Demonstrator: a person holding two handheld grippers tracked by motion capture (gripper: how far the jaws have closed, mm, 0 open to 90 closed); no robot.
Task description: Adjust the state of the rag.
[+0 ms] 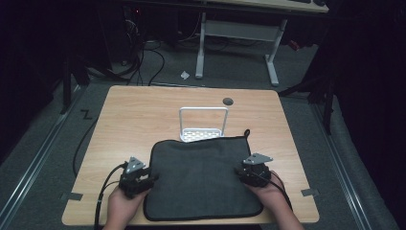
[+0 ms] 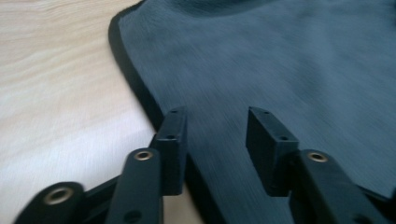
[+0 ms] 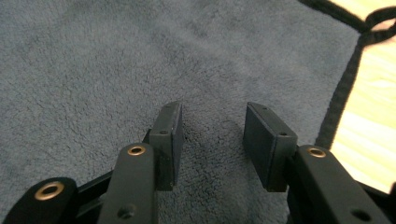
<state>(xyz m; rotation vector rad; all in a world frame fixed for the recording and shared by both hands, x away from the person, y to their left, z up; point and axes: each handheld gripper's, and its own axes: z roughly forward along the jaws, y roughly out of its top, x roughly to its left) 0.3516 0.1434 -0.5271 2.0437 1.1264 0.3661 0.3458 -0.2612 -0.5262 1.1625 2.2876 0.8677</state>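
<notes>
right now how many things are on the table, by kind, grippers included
grey towel: 1
white metal rack: 1
grippers: 2, left gripper and right gripper, both open at the towel's side edges
total: 4

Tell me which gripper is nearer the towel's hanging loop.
Right. The right gripper sits at the towel's right edge, below the loop at the far right corner. The left gripper is at the opposite, left edge.
</notes>
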